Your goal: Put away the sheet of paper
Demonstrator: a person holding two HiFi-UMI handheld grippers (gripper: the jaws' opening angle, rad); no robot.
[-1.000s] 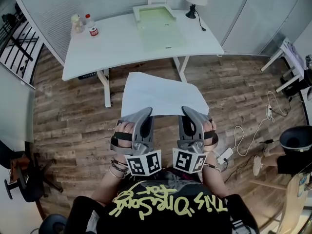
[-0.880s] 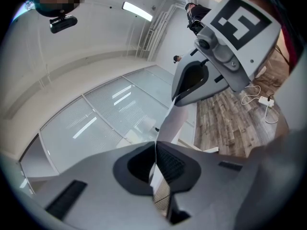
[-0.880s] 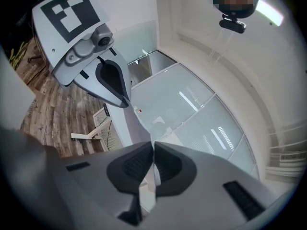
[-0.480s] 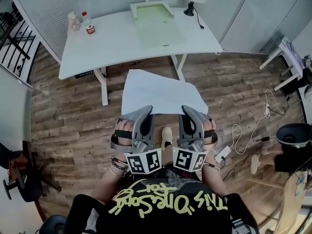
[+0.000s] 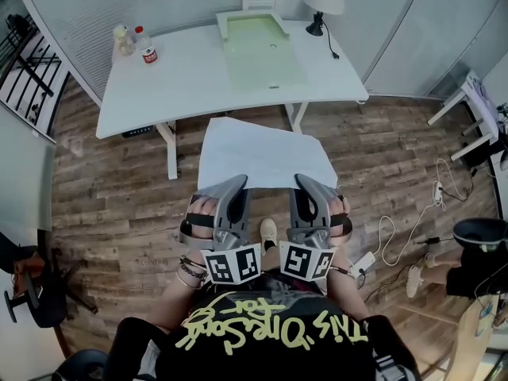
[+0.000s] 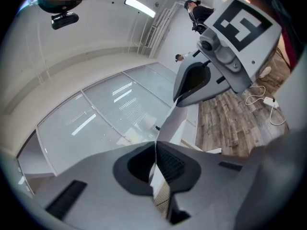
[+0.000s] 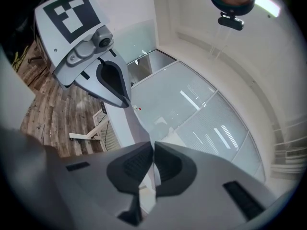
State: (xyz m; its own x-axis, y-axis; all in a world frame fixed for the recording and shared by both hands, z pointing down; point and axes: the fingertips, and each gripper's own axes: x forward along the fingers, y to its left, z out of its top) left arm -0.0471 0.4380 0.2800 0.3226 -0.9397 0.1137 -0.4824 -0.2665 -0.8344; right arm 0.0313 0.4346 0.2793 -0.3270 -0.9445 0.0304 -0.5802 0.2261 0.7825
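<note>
The white desk [image 5: 190,82] stands ahead of us, with open wooden floor [image 5: 119,189] on either side. We hold the sheet of paper [image 5: 262,153] flat in the air short of the desk. The left hand-held gripper [image 5: 240,181] and right hand-held gripper [image 5: 302,179] are both clamped on its near edge. The unsupported far edge could sag, catch the desk rim and buckle.

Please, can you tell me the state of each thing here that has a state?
White sheet of paper: unfolded, held level in the air.
Left hand-held gripper: shut on the paper's near edge.
Right hand-held gripper: shut on the same edge.
Light green flat case on the white desk: apparently open.
White-shaded table lamp: upright.
</note>
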